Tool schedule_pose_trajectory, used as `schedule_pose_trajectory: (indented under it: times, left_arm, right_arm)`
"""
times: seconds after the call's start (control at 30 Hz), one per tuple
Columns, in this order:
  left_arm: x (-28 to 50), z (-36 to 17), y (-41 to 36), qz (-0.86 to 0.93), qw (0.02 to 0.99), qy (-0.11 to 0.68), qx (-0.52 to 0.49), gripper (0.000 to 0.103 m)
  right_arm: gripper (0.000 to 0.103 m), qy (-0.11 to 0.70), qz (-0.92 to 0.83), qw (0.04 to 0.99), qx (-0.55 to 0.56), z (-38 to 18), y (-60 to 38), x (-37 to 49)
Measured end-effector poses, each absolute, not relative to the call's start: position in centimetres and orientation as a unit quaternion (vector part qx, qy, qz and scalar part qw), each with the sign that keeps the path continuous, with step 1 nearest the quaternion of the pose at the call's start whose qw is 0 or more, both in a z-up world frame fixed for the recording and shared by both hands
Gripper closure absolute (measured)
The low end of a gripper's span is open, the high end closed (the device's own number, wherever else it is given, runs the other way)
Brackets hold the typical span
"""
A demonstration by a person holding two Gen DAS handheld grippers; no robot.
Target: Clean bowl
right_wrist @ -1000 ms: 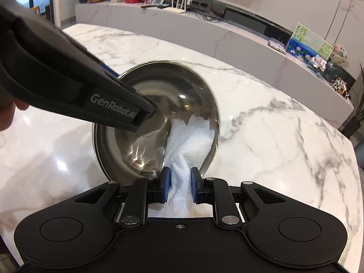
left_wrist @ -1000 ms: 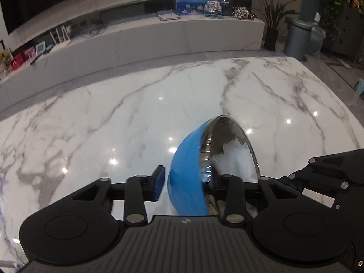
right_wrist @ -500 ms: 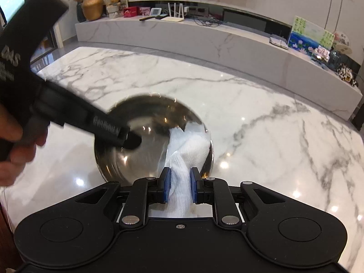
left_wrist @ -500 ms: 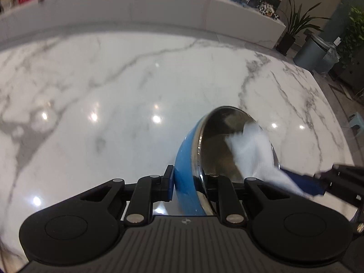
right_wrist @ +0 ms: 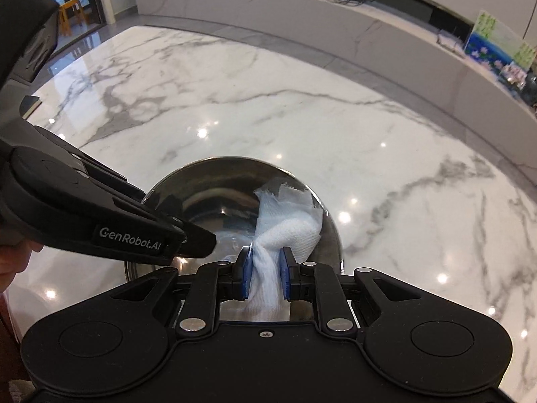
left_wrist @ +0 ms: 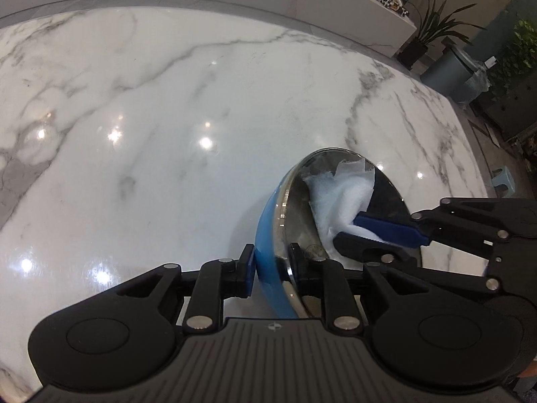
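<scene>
A steel bowl (left_wrist: 295, 215) with a blue outside sits tilted on the marble table. My left gripper (left_wrist: 271, 265) is shut on its near rim, one finger outside and one inside. My right gripper (right_wrist: 265, 273) is shut on a white cloth (right_wrist: 285, 221) and presses it against the bowl's (right_wrist: 214, 201) inner right wall. In the left wrist view the cloth (left_wrist: 339, 194) lies inside the bowl with the right gripper (left_wrist: 365, 231) coming in from the right. The left gripper (right_wrist: 201, 241) enters the right wrist view from the left.
The white marble table (left_wrist: 167, 134) spreads wide around the bowl. A low marble bench (right_wrist: 335, 23) with small items runs behind it. A potted plant (left_wrist: 429, 30) and a grey bin (left_wrist: 449, 70) stand beyond the table's far right edge.
The bowl has been lowered and tipped flatter toward the table. The cloth has moved within the bowl toward its far right wall. Both grips have held.
</scene>
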State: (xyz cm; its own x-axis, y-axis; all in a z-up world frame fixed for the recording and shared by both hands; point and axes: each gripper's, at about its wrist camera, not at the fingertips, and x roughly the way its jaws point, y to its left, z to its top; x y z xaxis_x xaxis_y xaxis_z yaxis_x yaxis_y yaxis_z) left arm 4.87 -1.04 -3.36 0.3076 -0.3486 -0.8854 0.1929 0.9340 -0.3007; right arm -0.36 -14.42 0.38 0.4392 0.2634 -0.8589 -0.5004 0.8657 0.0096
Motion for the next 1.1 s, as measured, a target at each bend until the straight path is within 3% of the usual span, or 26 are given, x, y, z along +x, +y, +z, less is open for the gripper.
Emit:
schedule_pose_trajectory:
  times: [0.13, 0.2, 0.5, 0.7, 0.77, 0.8, 1.0, 1.1]
  left_arm:
    - [4.7, -3.0, -0.6, -0.162, 0.813, 0.555, -0.071, 0.083]
    - [4.6, -2.5, -0.1, -0.162, 0.816, 0.547, -0.089, 0.076]
    - [3.1, -0.7, 0.6, -0.180, 0.858, 0.475, -0.072, 0.075]
    - [2.9, 0.1, 0.4, -0.187, 0.858, 0.477, -0.048, 0.075]
    - [2.8, 0.1, 0.1, -0.197, 0.852, 0.484, -0.041, 0.075]
    - [2.8, 0.0, 0.0, -0.197, 0.850, 0.487, -0.039, 0.077]
    - [2.8, -0.3, 0.0, -0.193, 0.846, 0.496, -0.028, 0.090]
    - [2.9, -0.5, 0.3, -0.193, 0.846, 0.497, -0.034, 0.094]
  right_arm:
    - [0.086, 0.477, 0.229, 0.837, -0.139, 0.3, -13.8, -1.0]
    - [0.086, 0.473, 0.226, 0.838, -0.149, 0.4, -13.6, -1.6]
    - [0.083, 0.452, 0.219, 0.857, -0.119, 1.4, -14.2, -2.7]
    - [0.081, 0.453, 0.241, 0.855, -0.074, 1.9, -15.1, -2.1]
    - [0.074, 0.445, 0.242, 0.859, -0.077, 2.3, -15.0, -2.1]
    - [0.069, 0.442, 0.241, 0.860, -0.079, 2.3, -15.0, -2.0]
    - [0.071, 0.455, 0.228, 0.853, -0.114, 1.4, -14.1, -1.3]
    - [0.083, 0.467, 0.232, 0.844, -0.122, 0.6, -13.8, -1.1]
